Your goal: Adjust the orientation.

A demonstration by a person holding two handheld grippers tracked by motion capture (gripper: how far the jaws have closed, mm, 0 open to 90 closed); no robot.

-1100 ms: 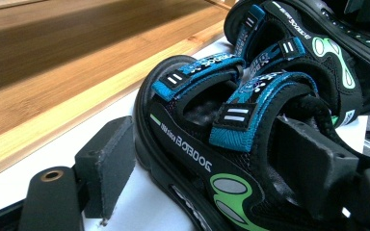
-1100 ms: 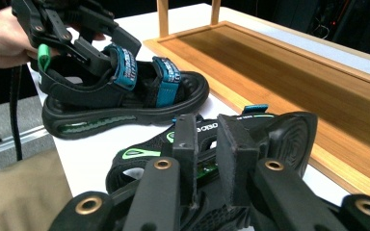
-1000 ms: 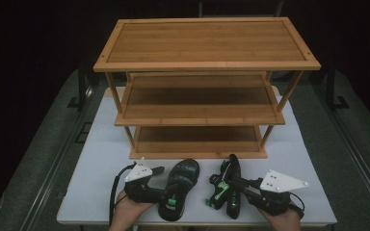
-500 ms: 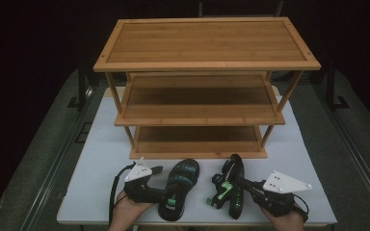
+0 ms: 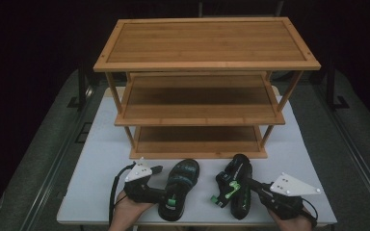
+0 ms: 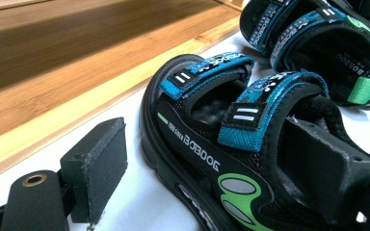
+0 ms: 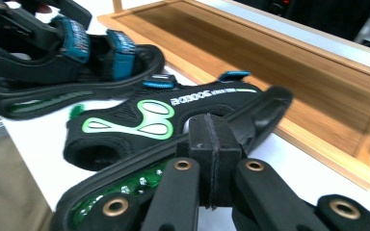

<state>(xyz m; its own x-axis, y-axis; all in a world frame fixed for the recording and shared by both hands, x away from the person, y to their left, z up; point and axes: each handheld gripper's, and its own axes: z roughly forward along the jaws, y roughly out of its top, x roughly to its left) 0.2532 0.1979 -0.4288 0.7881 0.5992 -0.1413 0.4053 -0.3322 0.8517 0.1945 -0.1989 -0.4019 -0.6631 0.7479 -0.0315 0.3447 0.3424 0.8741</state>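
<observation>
Dark room, white table [image 5: 101, 159], and a three-tier bamboo rack [image 5: 204, 91] set at the far side, all shelves bare. At near left, the left sandal [image 5: 178, 195] is straddled by the left gripper [image 5: 160, 195], jaws wide, not yet clamped. At near right, the right sandal [image 5: 236, 190], tipped on its side, looks pinched by the right gripper [image 5: 250, 185], which has just been closing. Both sandals are yet to be shelved.

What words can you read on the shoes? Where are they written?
"BOBDOG": on the side of the near sandal in the left gripper view, with small white print before it too small to read.
"BOBDOG": on a blue strap of the far sandal, in white.
Mirrored "BOBDOG"-like lettering: on the tipped sandal's side in the right gripper view, blurred.
The wooden rack bears no text.
</observation>
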